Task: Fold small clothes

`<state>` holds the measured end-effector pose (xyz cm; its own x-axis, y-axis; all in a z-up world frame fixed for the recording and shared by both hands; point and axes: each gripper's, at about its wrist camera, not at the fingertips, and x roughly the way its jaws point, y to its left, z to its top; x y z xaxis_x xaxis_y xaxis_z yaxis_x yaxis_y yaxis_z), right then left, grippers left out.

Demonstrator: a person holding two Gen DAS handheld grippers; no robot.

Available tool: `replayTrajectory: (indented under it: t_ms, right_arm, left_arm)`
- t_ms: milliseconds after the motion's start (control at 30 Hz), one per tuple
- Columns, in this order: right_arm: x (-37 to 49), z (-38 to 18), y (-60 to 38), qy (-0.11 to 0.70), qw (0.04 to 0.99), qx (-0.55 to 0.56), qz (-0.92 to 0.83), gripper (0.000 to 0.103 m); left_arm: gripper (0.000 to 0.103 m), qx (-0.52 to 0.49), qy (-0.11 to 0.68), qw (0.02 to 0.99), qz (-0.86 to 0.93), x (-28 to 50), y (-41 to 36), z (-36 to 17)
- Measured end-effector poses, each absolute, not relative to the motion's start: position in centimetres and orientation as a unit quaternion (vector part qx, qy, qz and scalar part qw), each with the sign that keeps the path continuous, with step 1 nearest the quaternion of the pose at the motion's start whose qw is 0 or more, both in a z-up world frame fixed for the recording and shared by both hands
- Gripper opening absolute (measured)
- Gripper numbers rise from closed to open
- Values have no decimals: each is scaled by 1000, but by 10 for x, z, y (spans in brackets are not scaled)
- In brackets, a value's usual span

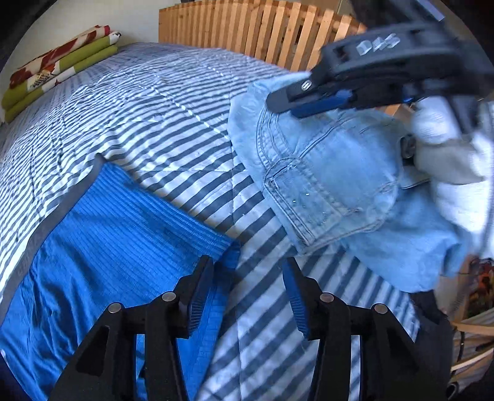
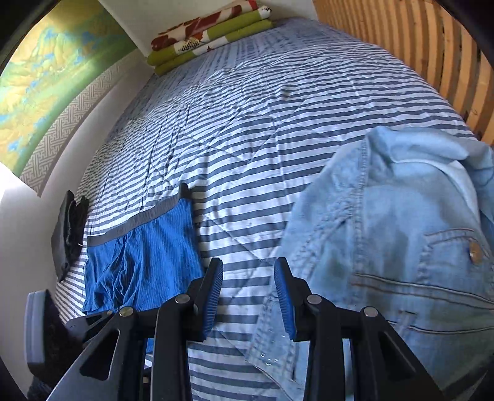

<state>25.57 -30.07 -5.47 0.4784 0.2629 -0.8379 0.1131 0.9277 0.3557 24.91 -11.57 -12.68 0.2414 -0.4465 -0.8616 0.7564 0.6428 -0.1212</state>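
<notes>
Left gripper (image 1: 248, 293) sits nearest in its own wrist view: jaws spread apart, nothing between them, hovering over the striped quilt (image 1: 139, 101). Its left finger overlaps the edge of the blue shorts (image 1: 102, 234), though contact vs. just above can't be told. Those shorts lie flat on the quilt, grey waistband (image 1: 46, 222) on the far-left side, a bit wrinkled. Right gripper (image 2: 248, 293) also has jaws wide, holding nothing in its own view; its right finger (image 2: 285, 305) is just over a loose edge of the light denim garment (image 2: 386, 246). From the left wrist view the right gripper (image 1: 284, 103) appears blurred above the denim's upper edge, and whether it touches the cloth can't be told there. Denim is bunched in a heap on the right side of the bed, pocket stitching and a metal button (image 2: 475, 251) showing, white lining (image 1: 457, 160) partly exposed. Shorts and denim are well apart, bare quilt between them. Folded green/red-patterned blanket (image 2: 210, 37) is stacked at the far end of the bed. Wooden slat headboard (image 1: 262, 27) runs along the right edge. Dark item (image 2: 69, 228) lies at the bed's left edge, next to the wall; can't identify it.
</notes>
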Motion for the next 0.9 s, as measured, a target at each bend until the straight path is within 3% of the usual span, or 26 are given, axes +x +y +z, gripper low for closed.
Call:
replayTrajectory:
  t_ms: [133, 167, 200, 233, 300, 500, 700, 900]
  right_arm:
    - [253, -56, -318, 505, 839, 198, 42, 31]
    - [253, -56, -321, 504, 838, 203, 44, 31]
    - [253, -57, -322, 504, 837, 206, 47, 31]
    - [255, -58, -323, 505, 836, 207, 50, 31]
    - [258, -61, -320, 508, 835, 205, 53, 31]
    - [290, -69, -294, 517, 830, 193, 81, 31]
    - [347, -93, -252, 536, 811, 203, 116, 32]
    - [403, -127, -208, 564, 787, 209, 134, 38]
  left_arm:
    - [50, 179, 499, 770, -356, 264, -136, -152]
    - [46, 170, 504, 770, -353, 269, -139, -156]
    - [39, 153, 507, 772, -352, 275, -137, -159]
    - [20, 138, 512, 775, -346, 282, -133, -160]
    - [4, 80, 530, 772, -343, 298, -123, -162]
    - [4, -62, 505, 779, -366, 300, -75, -139]
    - [4, -93, 490, 785, -369, 287, -48, -132]
    - [4, -117, 485, 784, -369, 293, -39, -135]
